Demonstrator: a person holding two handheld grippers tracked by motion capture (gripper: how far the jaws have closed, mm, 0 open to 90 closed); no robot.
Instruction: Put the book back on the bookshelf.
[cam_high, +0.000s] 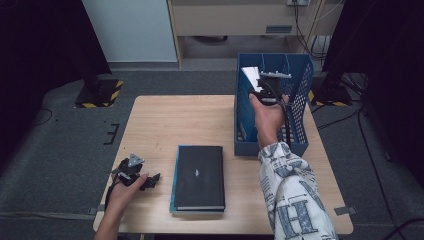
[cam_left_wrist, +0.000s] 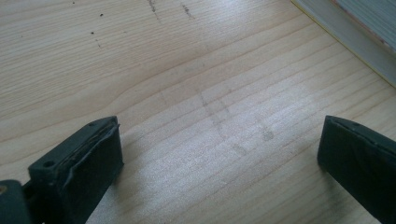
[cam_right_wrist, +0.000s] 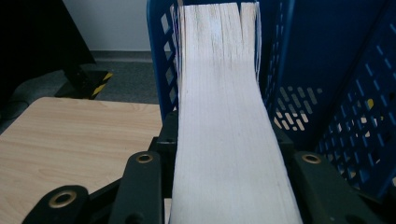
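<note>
Right gripper (cam_right_wrist: 224, 186): jaws clamped on either cover of a thick book (cam_right_wrist: 224, 116), page edges facing the camera, the book standing on edge between them. The book's far end sits inside the blue perforated file rack (cam_right_wrist: 327, 93), close against the rack's left wall. In the high view the right gripper (cam_high: 267, 87) is held over the rack (cam_high: 300, 75), which stands at the counter's far right corner, and the book (cam_high: 251, 76) shows tilted within its left compartment; whether its lower edge touches the rack floor cannot be told. Left gripper (cam_left_wrist: 219, 154): jaws spread wide apart, nothing between them, bare wood of the counter (cam_left_wrist: 187, 70) beneath; the page edge of another book (cam_left_wrist: 355, 32) crosses the top right corner of that view. In the high view the left gripper (cam_high: 134, 172) rests near the counter's near left corner, in the left hand (cam_high: 125, 192), just beside a black-covered book (cam_high: 199, 177) lying flat on a second book near the middle of the near edge.
</note>
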